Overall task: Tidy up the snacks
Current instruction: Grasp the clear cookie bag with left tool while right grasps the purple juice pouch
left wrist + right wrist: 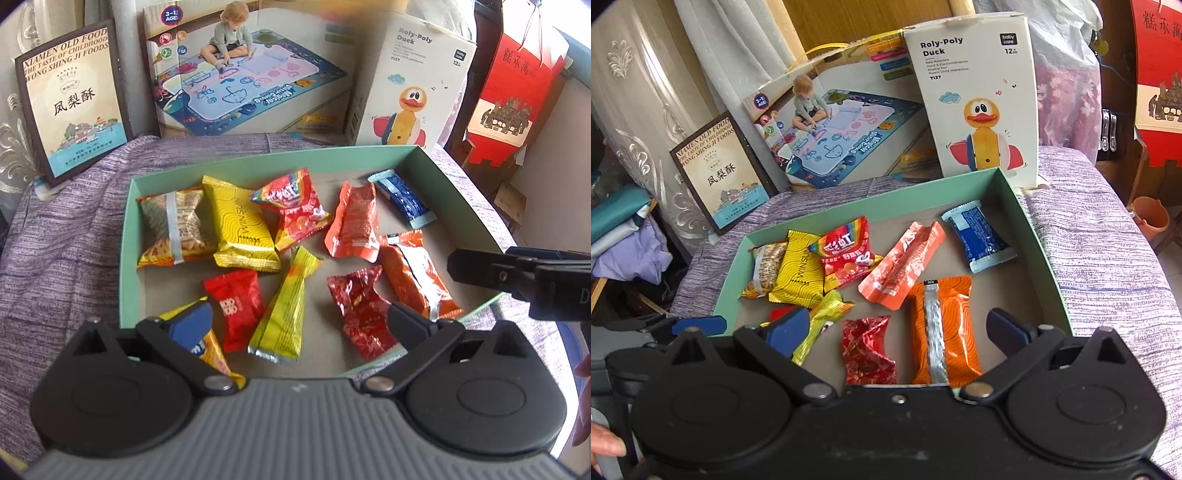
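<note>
- While spread wide over the green box (pixel 127 229), left tool (pixel 299 326) and right tool (pixel 899 330) both empty.
- Snack packets loose inside the box: yellow WINSUN packet (pixel 242 225), rainbow candy bag (pixel 295 205), blue packet (pixel 979 236), orange packet (pixel 942 325).
- Box resting on purple cloth (pixel 70 251).

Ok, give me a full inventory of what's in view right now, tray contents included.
Tray: 1, green, on purple cloth.
Yellow packets: 3, left half of tray, e.g. WINSUN.
Red packets: 3, middle of tray, e.g. rainbow one.
Orange packets: 2, right side.
Blue packet: 1, far right corner.
Peanut-print packet: 1, far left.
Boxes: 4, behind tray; framed brown, play-mat, white duck, red.
Left gripper: jaws open, nothing between the pads.
Right gripper: jaws open, nothing between the pads.
</note>
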Demonstrator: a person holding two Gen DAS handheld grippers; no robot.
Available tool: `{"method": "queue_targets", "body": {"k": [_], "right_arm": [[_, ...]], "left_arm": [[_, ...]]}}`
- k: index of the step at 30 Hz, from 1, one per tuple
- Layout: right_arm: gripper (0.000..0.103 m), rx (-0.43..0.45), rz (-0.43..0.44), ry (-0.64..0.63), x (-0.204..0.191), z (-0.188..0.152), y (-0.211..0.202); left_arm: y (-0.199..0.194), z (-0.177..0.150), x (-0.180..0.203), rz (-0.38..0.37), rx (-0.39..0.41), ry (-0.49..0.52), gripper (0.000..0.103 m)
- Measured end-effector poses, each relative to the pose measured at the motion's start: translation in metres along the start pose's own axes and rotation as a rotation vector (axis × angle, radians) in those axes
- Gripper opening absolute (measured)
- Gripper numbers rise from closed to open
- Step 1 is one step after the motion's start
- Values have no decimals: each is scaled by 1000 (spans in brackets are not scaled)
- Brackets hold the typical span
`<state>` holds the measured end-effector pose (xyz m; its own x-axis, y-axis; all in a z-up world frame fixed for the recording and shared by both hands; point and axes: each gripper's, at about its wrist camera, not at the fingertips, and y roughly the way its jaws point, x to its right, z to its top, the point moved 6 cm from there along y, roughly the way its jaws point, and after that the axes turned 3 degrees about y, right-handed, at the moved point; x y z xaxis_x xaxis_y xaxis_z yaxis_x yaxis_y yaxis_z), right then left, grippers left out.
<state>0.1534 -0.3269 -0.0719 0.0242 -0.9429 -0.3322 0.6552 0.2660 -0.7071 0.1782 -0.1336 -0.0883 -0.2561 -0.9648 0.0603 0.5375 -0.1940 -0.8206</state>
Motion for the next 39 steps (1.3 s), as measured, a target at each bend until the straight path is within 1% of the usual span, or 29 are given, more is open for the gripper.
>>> {"method": "queue_targets", "body": {"k": [3,7,10,12,15,19,20,24,26,27,29,32,34,36,39], "right_arm": [[103,0,-23,-60,-3,-16,-11],[103,-30,-35,-82,0,-41,-22],[103,-62,-42,-84,6,-59,-30],[103,-92,-77,-92,11,-73,-34],[103,-104,-72,-82,20,-91,-40],[102,-125,-87,-75,31,-113,-40],[98,-134,-90,-76,33,-118,-40],[96,-179,-89,-63,44,-130,-29],[86,-187,-89,-55,48,-133,-26],[84,-192,-79,-48,49,-134,-25],[65,-191,-56,-43,48,-138,-26],[60,-186,-48,-50,43,-141,-28],[57,-185,-49,-48,41,-142,-30],[56,-180,-50,-37,42,-145,-31],[56,-169,-44,-10,44,-146,-32]], "left_arm": [[-8,-16,6,-5,-19,16,103],[-14,-37,13,-2,-42,47,103],[-17,-54,15,-19,-59,55,103],[-17,-66,17,-16,-75,65,103],[-13,-82,18,-13,-108,76,103],[-9,-101,23,-19,-146,80,103],[-7,-105,25,-22,-153,89,103],[-2,-114,36,-13,-169,163,103],[0,-118,40,-17,-177,199,103],[0,-119,42,-18,-182,213,103],[1,-118,43,-19,-183,225,103],[1,-118,45,-29,-182,236,103],[1,-118,49,-53,-176,264,103],[0,-120,55,-89,-166,317,103],[-4,-124,64,-112,-139,406,103]]}}
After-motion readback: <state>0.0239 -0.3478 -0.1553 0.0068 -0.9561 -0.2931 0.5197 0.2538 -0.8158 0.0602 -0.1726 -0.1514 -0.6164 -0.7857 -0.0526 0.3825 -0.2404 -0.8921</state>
